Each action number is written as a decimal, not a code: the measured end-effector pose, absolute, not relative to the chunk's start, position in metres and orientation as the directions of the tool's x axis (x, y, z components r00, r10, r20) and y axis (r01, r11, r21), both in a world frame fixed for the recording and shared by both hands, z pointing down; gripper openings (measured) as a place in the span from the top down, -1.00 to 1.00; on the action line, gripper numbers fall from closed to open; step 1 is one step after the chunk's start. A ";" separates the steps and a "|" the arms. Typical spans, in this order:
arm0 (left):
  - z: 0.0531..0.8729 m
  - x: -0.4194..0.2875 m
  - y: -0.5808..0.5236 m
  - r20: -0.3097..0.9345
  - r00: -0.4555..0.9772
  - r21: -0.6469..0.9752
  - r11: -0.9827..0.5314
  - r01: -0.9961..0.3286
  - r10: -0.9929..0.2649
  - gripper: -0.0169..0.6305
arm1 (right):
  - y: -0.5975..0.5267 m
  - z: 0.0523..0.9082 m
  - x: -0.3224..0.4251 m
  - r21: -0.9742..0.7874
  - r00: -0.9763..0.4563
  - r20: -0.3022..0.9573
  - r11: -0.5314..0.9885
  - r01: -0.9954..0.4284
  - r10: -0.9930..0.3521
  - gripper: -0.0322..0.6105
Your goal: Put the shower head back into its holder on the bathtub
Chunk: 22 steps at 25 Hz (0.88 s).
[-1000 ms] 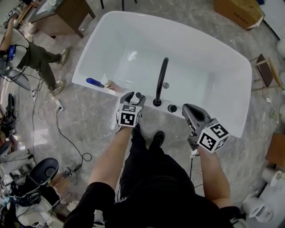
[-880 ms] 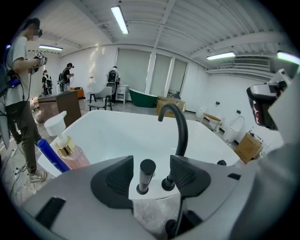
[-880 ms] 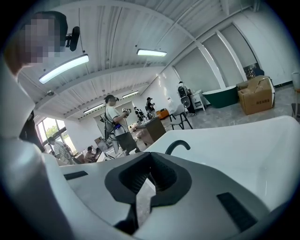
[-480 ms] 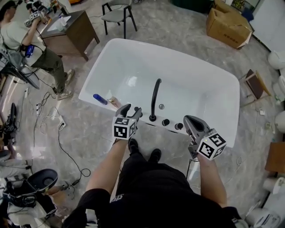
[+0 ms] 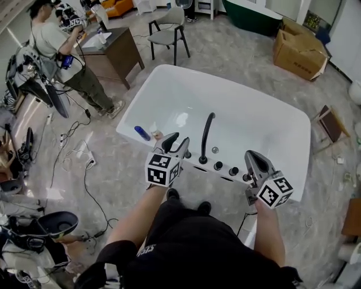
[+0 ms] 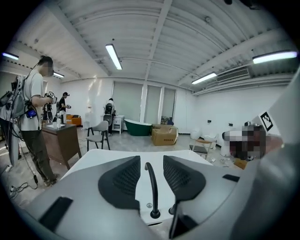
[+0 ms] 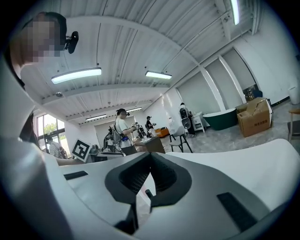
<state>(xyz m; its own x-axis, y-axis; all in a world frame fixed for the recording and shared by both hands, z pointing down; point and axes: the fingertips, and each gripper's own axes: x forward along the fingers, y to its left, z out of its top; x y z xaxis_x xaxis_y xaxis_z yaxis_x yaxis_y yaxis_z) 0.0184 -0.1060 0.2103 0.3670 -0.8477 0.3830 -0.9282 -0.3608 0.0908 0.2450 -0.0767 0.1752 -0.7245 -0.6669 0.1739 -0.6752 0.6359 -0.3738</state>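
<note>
Beyond the bathtub (image 5: pixel 169 90) — a chair (image 5: pixel 168 35), desk (image 5: pixel 115 53), cardboard box (image 5: pixel 299 53), one person (image 5: pixel 53 48).

The black fittings (image 5: pixel 218 166) on the bathtub (image 5: pixel 265 113) rim were too small to tell apart (what each one was, unclear); the right gripper (image 5: pixel 251 153) hid the rim at lower centre-right; a dark green tub (image 5: pixel 254 17) was cut by the top edge.
</note>
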 end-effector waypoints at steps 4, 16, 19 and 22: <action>0.175 0.015 -0.100 0.326 0.389 0.090 -0.381 -0.920 -0.862 0.50 | -0.073 0.156 0.231 -0.353 -0.731 0.143 0.656 -0.667 -0.667 0.86; 0.099 -0.070 -0.099 0.221 0.420 0.047 -0.420 -0.906 -0.880 0.71 | -0.078 0.085 0.166 -0.252 -0.701 -0.003 0.679 -0.689 -0.713 0.86; 0.089 -0.092 -0.098 0.205 0.405 0.009 -0.412 -0.911 -0.891 0.74 | -0.081 0.066 0.144 -0.223 -0.682 -0.023 0.668 -0.710 -0.731 0.86; 0.080 -0.109 -0.098 0.173 0.399 0.006 -0.404 -0.915 -0.901 0.76 | -0.082 0.054 0.126 -0.182 -0.678 -0.039 0.673 -0.717 -0.734 0.86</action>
